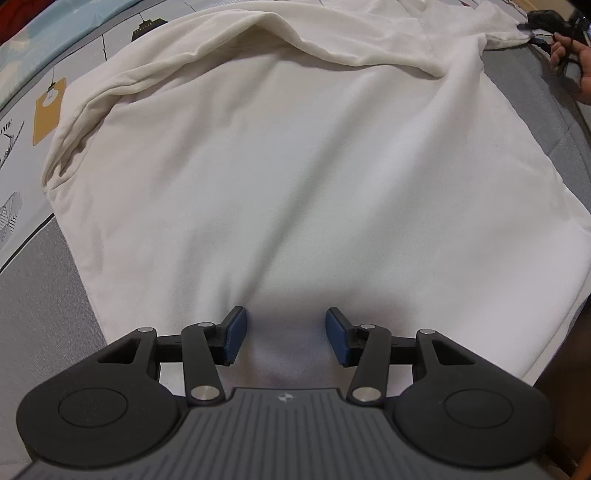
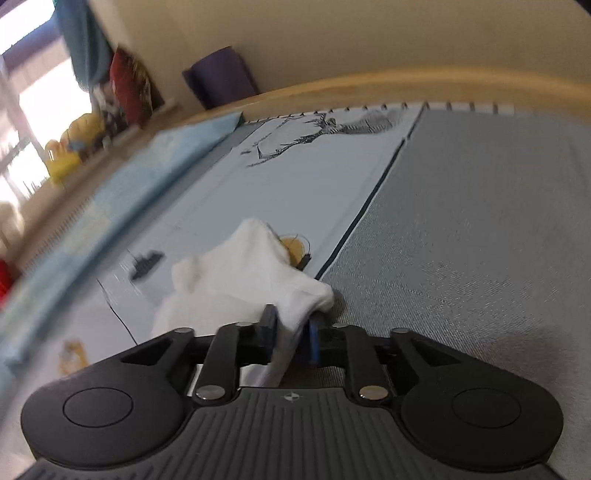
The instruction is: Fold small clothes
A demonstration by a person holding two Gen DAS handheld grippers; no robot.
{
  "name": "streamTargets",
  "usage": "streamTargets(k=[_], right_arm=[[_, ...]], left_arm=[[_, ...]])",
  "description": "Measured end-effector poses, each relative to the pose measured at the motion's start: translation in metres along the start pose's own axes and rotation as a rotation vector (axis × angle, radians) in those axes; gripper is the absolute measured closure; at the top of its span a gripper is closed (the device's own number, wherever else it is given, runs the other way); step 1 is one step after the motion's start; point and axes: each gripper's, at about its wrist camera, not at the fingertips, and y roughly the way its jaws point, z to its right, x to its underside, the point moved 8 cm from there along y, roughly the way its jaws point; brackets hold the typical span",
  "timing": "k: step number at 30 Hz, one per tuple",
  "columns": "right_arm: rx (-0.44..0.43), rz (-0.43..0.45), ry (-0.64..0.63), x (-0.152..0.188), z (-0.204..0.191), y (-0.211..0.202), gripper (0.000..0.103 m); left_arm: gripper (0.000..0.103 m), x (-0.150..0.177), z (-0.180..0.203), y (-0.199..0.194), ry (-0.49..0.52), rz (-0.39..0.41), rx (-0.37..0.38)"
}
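Observation:
A white garment lies spread on the bed, with a loose fold bunched along its far edge. My left gripper is open just above the garment's near hem, with cloth under the gap between its blue pads. My right gripper is shut on a corner of the same white garment and holds it low over the bed. That gripper also shows in the left wrist view at the far right corner of the cloth, with the person's hand behind it.
The bed has a grey cover and a pale printed sheet with drawings. A wooden bed frame, a purple roll and toys by a window stand beyond. The bed edge drops off at right.

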Motion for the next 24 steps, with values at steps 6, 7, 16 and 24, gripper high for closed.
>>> streamTargets(k=[6, 7, 16, 24], right_arm=[[-0.158, -0.068, 0.153, -0.018, 0.012, 0.021, 0.065], [-0.170, -0.074, 0.155, -0.020, 0.010, 0.025, 0.065], [-0.136, -0.090, 0.019, -0.032, 0.000, 0.040, 0.100], [0.216, 0.200, 0.118, -0.034, 0.061, -0.002, 0.098]], left_arm=[[0.049, 0.002, 0.000, -0.001, -0.001, 0.005, -0.007], [0.049, 0.002, 0.000, -0.001, -0.002, 0.006, -0.008], [0.049, 0.000, 0.000, 0.000, 0.001, -0.005, -0.011], [0.049, -0.001, 0.001, 0.001, 0.002, -0.010, -0.015]])
